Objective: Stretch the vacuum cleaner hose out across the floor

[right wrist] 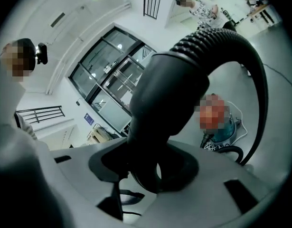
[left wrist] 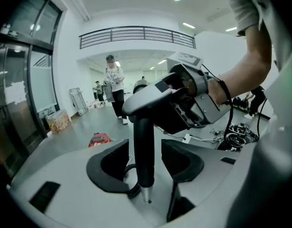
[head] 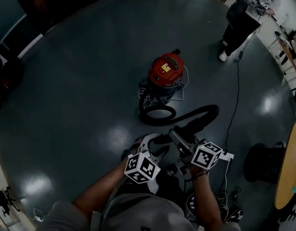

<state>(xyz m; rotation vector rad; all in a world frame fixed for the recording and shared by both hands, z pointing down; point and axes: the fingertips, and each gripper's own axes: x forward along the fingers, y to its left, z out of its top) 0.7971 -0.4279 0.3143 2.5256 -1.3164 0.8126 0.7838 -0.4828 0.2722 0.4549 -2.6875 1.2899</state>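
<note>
Right gripper view: right gripper (right wrist: 146, 167) is clamped on the hose (right wrist: 217, 46) at its stiff moulded cuff (right wrist: 169, 103), probably the best hold. Left gripper view: left gripper (left wrist: 145, 163) has its jaws apart, with the thin wand (left wrist: 145, 146) between them, pads clear. Head view: the ribbed length (light, floppy, springy, I'd guess) curls over the floor (head: 80, 81) back to the red vacuum cleaner (head: 165, 71). Its axis is looped, not straight, and the free end points at the person.
</note>
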